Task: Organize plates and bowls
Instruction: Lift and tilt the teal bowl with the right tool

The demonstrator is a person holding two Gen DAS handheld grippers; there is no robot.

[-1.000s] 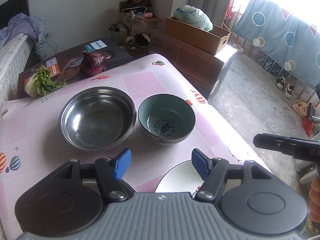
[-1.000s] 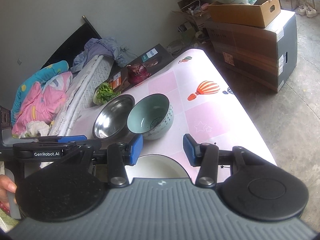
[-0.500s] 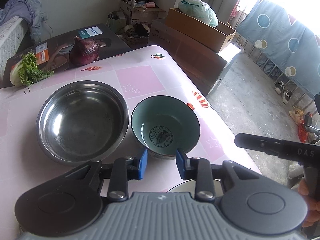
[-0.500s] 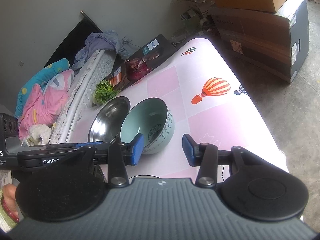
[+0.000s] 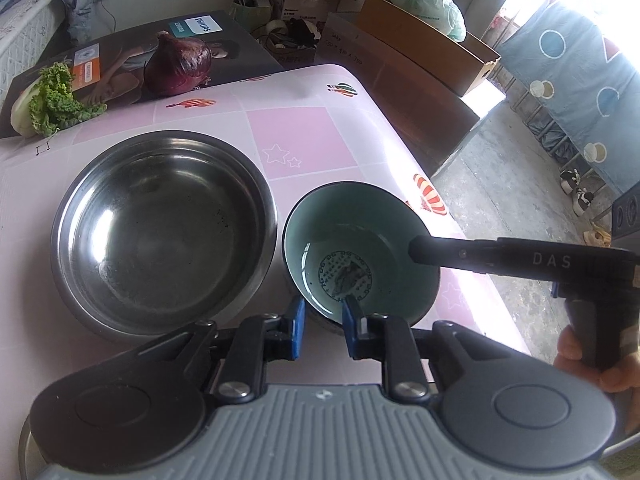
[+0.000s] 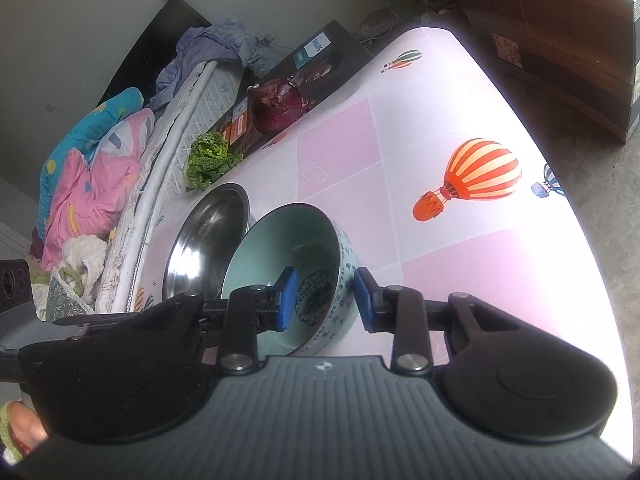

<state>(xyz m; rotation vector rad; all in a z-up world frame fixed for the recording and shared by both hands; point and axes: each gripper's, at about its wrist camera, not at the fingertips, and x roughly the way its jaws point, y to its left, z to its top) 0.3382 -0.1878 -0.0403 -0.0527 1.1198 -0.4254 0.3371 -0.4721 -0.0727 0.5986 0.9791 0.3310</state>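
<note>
Left wrist view: the green ceramic bowl (image 5: 360, 252) sits on the desk (image 5: 304, 140) with its near rim between the left gripper (image 5: 322, 326) fingers, narrowly apart, one inside, one outside, while the right gripper (image 6: 325, 298) straddles its far rim, likewise unclamped.

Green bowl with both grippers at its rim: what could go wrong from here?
1. The left gripper and right gripper each straddle only the thin rim of the green bowl; the glazed wall might slip or tilt.
2. The steel bowl sits right beside it and could get knocked.
3. The edge of the table is close, with hard floor below.
</note>
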